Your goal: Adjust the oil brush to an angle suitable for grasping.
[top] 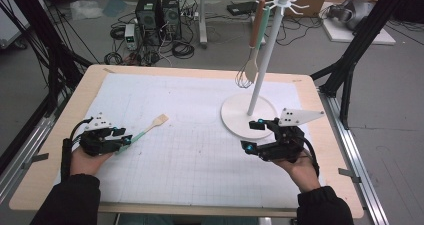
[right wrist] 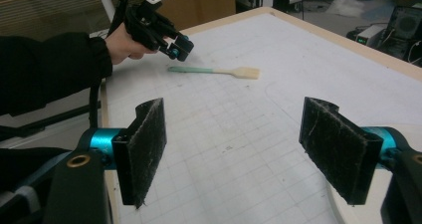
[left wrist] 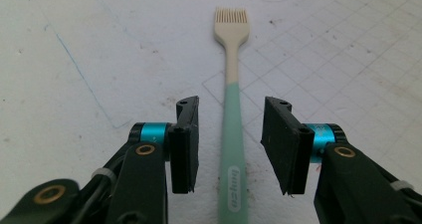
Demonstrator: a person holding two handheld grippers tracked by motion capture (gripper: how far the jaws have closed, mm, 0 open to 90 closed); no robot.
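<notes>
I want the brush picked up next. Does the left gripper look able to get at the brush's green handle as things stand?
Probably yes. The left gripper is open with its jaws either side of the brush, pads not touching the green handle. The brush lies flat on the mat, nothing between them.

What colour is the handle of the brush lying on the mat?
The brush has a mint-green handle that turns cream toward its bristled head. It shows best in the left gripper view.
</notes>
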